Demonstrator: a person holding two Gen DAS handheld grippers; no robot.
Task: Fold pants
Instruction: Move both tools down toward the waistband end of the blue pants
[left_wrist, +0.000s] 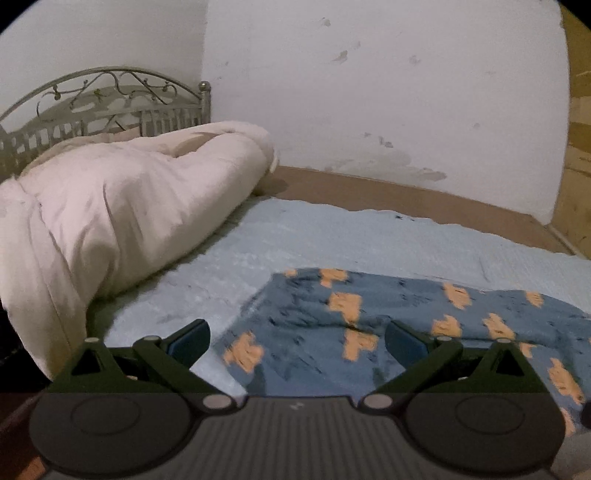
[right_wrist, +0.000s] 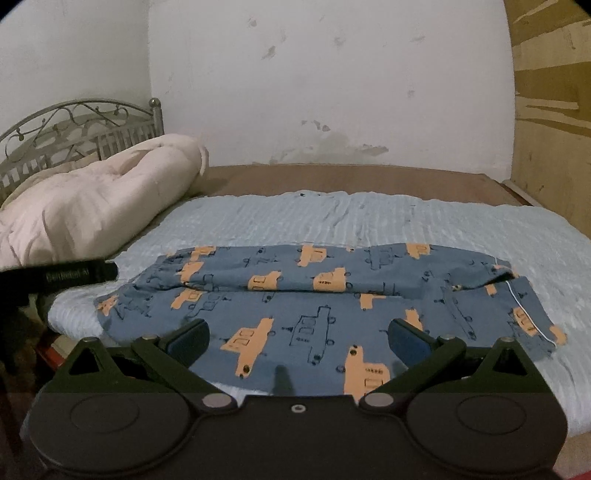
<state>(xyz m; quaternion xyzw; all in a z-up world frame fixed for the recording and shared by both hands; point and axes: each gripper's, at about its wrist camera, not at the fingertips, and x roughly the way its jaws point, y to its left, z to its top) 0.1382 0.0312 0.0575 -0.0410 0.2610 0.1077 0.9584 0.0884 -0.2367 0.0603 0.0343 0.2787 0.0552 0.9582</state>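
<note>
Now pants (right_wrist: 295, 295) lie flat across the bed (right_wrist: 369, 218), legs stacked, w/ both tongs, left (left_wrist: 297, 341) & right (right_wrist: 299, 341), spread wide, empty, at near hem, prob. ready to fold.

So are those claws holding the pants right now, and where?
No, nothing is held. The left claw and right claw are both open, with the blue patterned pants lying flat on the bed.

Dim, perhaps motion-blurred frames, fisheye-warped edges.
</note>
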